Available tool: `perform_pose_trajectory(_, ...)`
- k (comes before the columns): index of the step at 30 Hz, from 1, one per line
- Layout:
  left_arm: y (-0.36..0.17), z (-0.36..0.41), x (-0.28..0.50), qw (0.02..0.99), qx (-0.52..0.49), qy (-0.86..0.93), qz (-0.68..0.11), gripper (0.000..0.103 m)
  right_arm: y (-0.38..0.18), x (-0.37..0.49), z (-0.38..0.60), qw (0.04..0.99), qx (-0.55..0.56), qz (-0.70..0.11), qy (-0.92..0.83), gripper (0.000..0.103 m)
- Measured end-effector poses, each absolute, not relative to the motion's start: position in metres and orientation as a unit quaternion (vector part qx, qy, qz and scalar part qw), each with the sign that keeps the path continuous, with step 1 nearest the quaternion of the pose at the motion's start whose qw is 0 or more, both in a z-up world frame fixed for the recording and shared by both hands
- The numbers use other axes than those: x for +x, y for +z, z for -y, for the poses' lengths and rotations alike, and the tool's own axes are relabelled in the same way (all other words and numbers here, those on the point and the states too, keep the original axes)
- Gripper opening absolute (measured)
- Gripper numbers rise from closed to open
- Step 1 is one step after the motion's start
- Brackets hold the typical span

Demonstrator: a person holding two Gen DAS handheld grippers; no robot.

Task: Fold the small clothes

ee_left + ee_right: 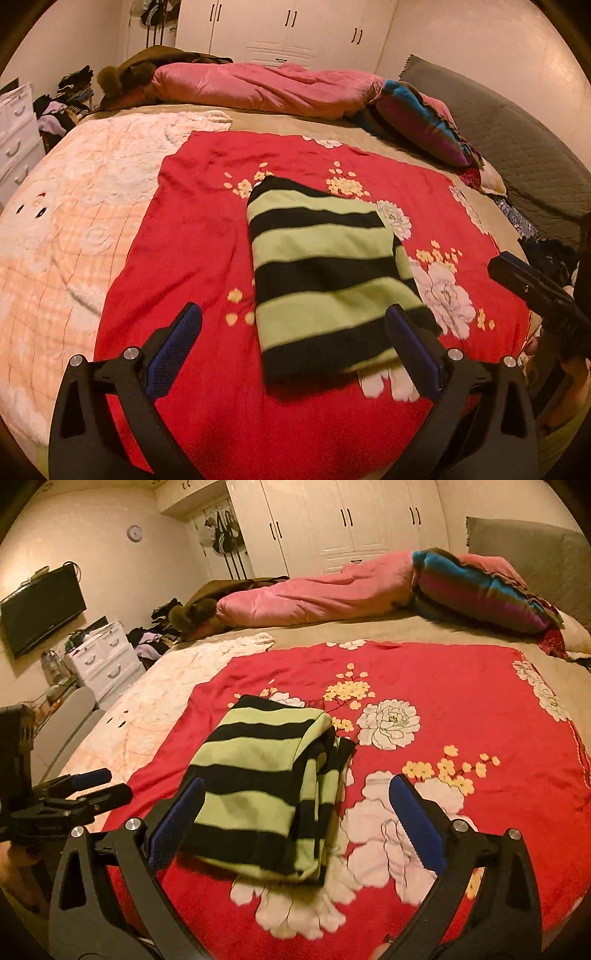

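Observation:
A green and black striped garment (325, 273) (266, 786) lies folded into a rectangle on the red flowered cloth (207, 229) (461, 686) spread over the bed. My left gripper (293, 323) hangs above the garment's near end, jaws wide open, nothing between the blue pads. My right gripper (297, 794) is likewise wide open over the garment's near right edge, holding nothing. The right gripper (532, 284) shows at the right edge of the left wrist view, and the left gripper (88, 786) at the left edge of the right wrist view.
A pink duvet (266, 88) and a striped blanket (417, 118) are heaped along the far side of the bed. A pale patterned blanket (70, 214) covers the left part. White drawers (103, 657), a wall television (40, 609) and wardrobes (351, 517) stand beyond.

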State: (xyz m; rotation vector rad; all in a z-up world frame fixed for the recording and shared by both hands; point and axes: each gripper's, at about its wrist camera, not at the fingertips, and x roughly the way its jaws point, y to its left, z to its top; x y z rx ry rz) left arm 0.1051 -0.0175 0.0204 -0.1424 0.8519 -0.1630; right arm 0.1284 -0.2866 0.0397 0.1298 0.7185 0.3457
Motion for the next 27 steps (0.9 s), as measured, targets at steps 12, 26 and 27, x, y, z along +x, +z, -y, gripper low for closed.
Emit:
perform_pose_trajectory(12, -0.002, 0.022, 0.069, 0.9, -0.076, -0.07, -0.424, 0.099, 0.011, 0.085, 0.283, 0.905, 0.022, -0.397, 0.153, 0.094)
perform_pose_trajectory(26, -0.003, 0.022, 0.07, 0.897, -0.074, -0.067, -0.43, 0.099, 0.009, 0.086, 0.285, 0.903, 0.027, -0.403, 0.147, 0.094)
perform_pose_trajectory(27, -0.003, 0.022, 0.07, 0.897, -0.072, -0.066, -0.43, 0.099, 0.009, 0.086, 0.285, 0.903, 0.026, -0.402, 0.147, 0.094)
